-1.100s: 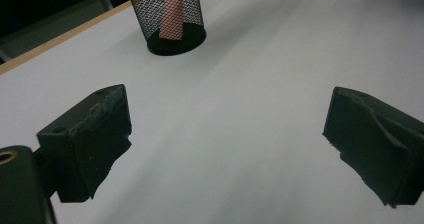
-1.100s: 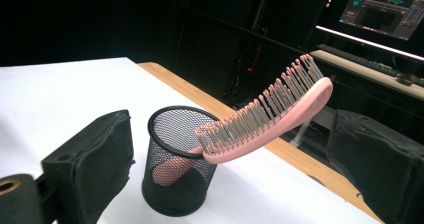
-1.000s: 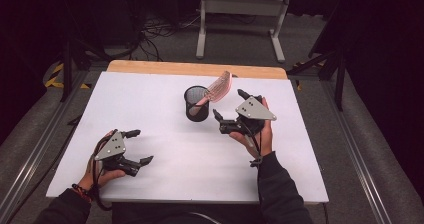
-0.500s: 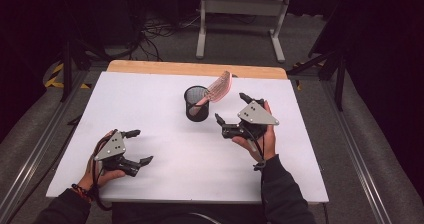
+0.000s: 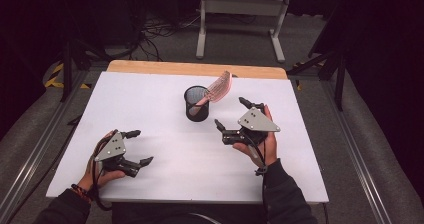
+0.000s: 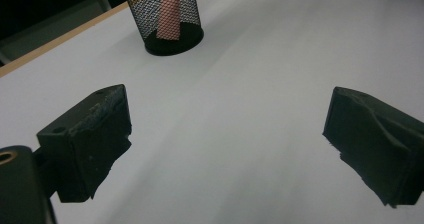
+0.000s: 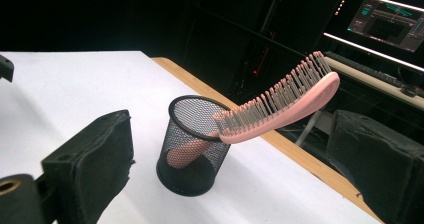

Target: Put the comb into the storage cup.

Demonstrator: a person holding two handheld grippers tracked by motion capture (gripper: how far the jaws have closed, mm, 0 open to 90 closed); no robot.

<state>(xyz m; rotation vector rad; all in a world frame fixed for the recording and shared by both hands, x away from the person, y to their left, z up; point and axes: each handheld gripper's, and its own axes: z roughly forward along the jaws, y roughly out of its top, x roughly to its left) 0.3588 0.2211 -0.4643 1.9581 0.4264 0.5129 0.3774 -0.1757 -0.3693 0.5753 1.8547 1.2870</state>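
as it leans, pink hairbrush handle-down, bristled head up-right

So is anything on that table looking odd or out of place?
Mildly: a pink hairbrush stands handle-down in the black mesh pen cup, leaning with its bristled head jutting past the rim. Nothing is spilled or damaged.

My table has a white top with a bare wood strip along its far edge. On it, toward the far middle, stands a black mesh cup, upright. A pink brush leans in the cup, handle down, head over the rim.
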